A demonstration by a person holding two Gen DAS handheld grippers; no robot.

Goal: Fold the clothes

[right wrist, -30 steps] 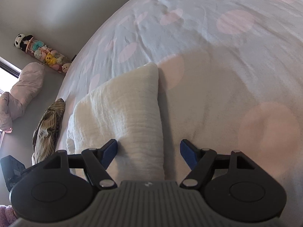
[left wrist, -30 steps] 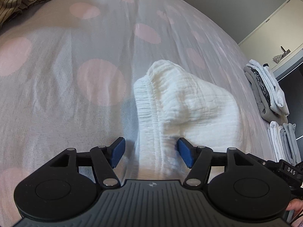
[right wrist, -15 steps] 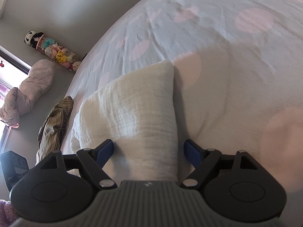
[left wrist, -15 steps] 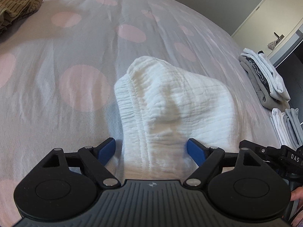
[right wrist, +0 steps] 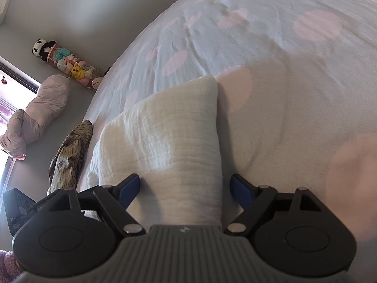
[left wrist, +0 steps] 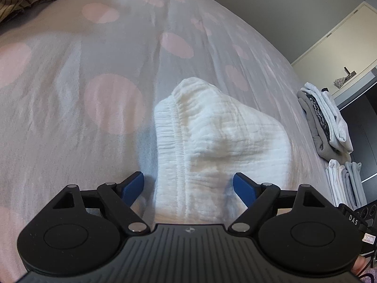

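The white garment (left wrist: 219,141) lies folded on the bed (left wrist: 70,94), both grippers, left (left wrist: 188,186) and right (right wrist: 185,187), released, their fingers having just spread clear of it. Folded stacks (left wrist: 327,122) sit at the bed's edge; a striped garment (right wrist: 70,151) looks unfolded, likely next.

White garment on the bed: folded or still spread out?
Folded. The white garment lies as a compact layered bundle on the bedsheet, elastic waistband doubled along one edge.

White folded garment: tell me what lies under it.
The white garment lies on the dotted bedsheet. Only sheet shows around its edges; whatever lies under its middle is covered.
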